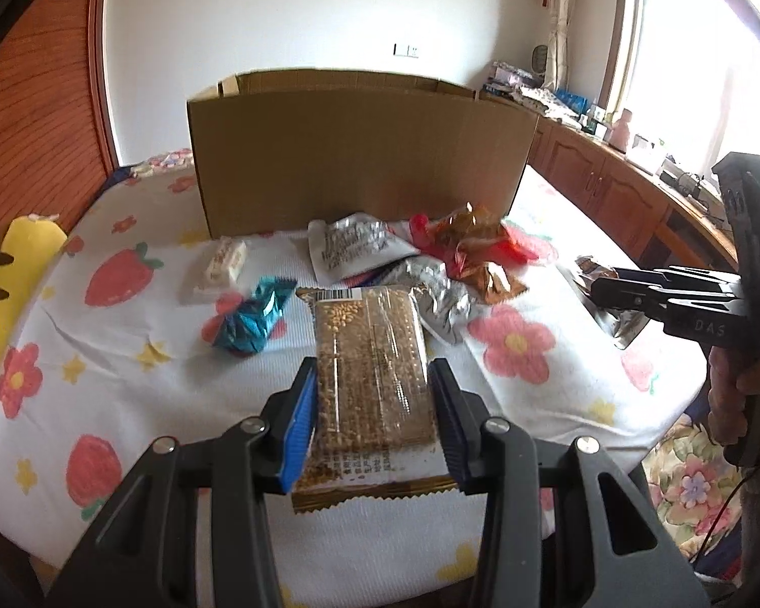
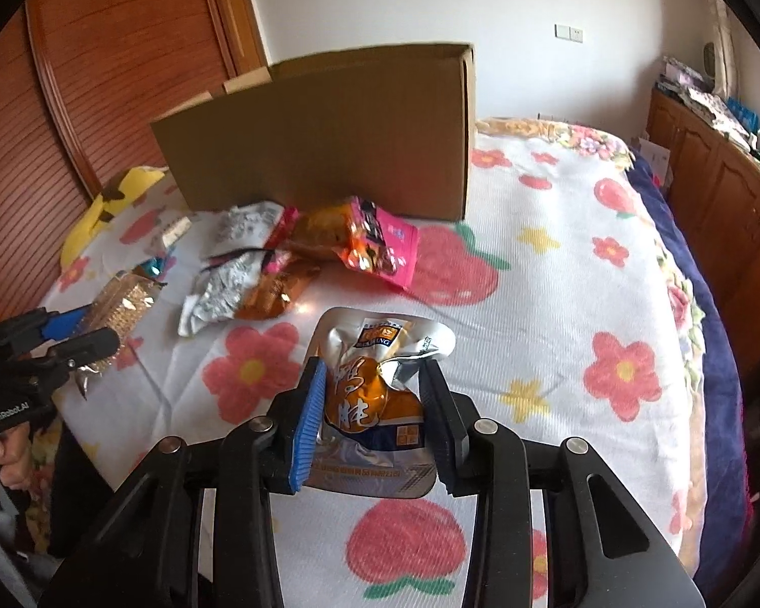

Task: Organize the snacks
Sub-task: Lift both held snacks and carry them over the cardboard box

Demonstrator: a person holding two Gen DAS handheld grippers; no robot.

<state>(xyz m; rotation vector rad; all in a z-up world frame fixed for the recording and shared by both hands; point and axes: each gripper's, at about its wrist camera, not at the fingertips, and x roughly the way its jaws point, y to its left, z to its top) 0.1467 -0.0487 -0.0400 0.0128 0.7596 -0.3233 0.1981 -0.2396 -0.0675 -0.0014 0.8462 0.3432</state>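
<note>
Left gripper (image 1: 372,408): clamped on a clear-wrapped golden grain bar (image 1: 370,370), which sits lengthwise between the blue pad and the black pad at lower centre of the left wrist view, clear of the cloth.

Right gripper (image 2: 372,423): clamped on a silver and orange snack pouch (image 2: 380,380) at lower centre of the right wrist view; the pouch is creased where the pads press it.

Cardboard box (image 1: 359,152): stands upright on the flowered bedspread (image 1: 101,354) at upper centre of both views.

Loose snacks lie just in front of the box: a white wrapped bar (image 1: 220,266), a blue foil packet (image 1: 251,321), a silver packet (image 1: 352,248), and a pink and orange bag (image 2: 365,240).

A yellow plush toy (image 1: 5,278) rests at the left edge.
</note>
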